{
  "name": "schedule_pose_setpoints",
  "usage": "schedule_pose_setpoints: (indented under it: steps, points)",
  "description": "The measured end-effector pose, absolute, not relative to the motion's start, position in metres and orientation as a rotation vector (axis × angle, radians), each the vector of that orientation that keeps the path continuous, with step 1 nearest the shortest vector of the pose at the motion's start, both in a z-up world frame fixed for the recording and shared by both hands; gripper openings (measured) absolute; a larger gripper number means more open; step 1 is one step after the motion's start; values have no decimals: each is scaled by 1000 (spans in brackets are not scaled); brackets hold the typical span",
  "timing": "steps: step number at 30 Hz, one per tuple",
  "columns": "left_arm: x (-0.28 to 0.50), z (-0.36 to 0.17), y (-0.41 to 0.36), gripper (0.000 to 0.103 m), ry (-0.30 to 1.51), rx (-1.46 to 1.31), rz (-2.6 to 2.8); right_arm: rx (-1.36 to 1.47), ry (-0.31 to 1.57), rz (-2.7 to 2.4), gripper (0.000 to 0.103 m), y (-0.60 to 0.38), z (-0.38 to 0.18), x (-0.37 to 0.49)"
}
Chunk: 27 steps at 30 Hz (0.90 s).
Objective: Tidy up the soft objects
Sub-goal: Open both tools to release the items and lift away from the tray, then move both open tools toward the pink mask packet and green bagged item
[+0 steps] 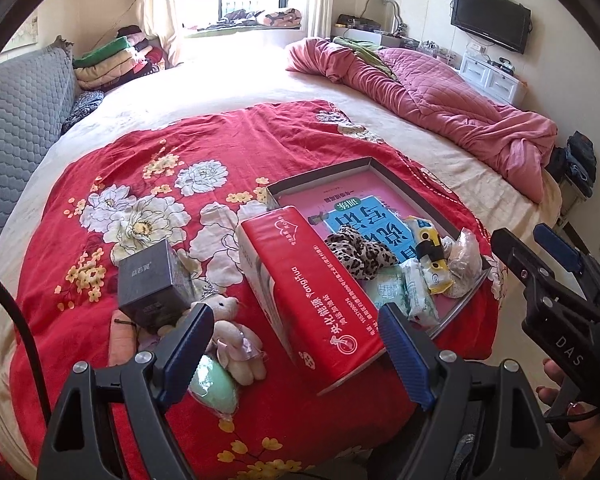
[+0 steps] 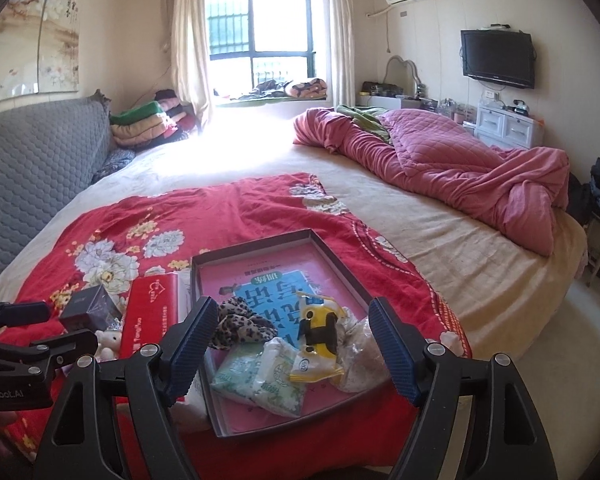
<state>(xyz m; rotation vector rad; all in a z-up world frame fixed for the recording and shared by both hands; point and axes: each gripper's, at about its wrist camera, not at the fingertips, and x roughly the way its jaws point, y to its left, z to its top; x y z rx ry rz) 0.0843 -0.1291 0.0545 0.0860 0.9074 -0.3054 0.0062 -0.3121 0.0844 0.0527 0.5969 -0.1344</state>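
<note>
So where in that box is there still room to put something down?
The far half of the shallow box is bare, between its far rim and the leopard-print cloth. The near half is crowded with tissue packs and a yellow packet. The red tissue box borders its left side.

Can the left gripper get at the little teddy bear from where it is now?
Probably yes. The left gripper is open and empty, and the teddy bear lies uncovered on the red quilt just ahead of its left finger. The dark box and red tissue pack crowd either side, so go in narrow.
</note>
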Motion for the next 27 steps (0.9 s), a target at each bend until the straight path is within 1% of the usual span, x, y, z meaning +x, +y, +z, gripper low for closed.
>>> schedule_pose_setpoints:
  steps: [20,27]
  points:
    - [68,57,-67,84,907,38,-220,-53,586,28,79,-238,102,-5]
    - [66,60,-34,84,906,-1,-180,-81,585,71,79,-221,105,-9]
